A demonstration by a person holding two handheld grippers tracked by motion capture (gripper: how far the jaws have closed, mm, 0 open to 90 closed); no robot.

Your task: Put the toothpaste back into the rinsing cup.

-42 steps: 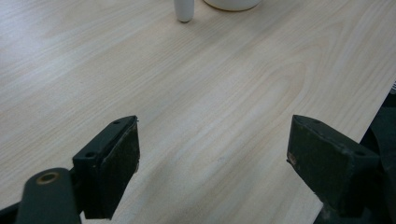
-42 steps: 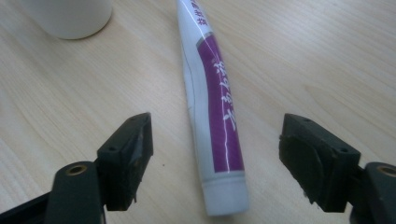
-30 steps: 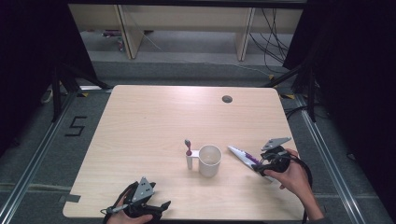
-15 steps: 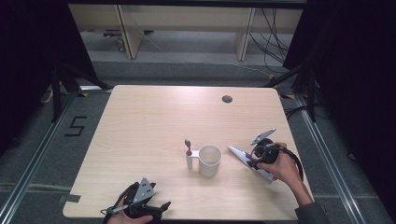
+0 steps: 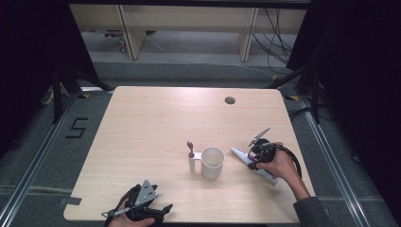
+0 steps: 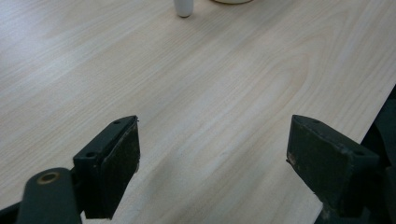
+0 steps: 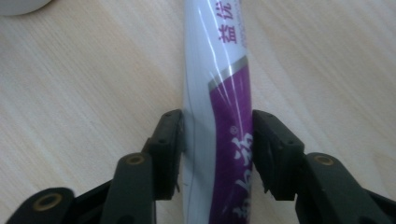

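Right gripper (image 7: 217, 154) down over the toothpaste tube (image 7: 219, 93), flat on the counter (image 5: 142, 142) just right of the cup (image 5: 212, 162); jaws just closing, pads touching both sides (probably gripping for a lift). Left gripper (image 6: 212, 163) idle, jaws wide, nothing between.

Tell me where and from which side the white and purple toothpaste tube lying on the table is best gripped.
Grip the white and purple toothpaste tube across its narrow width at mid-body, coming from above: it lies flat on the wooden table, so both long edges are free. The right tool already straddles it there.
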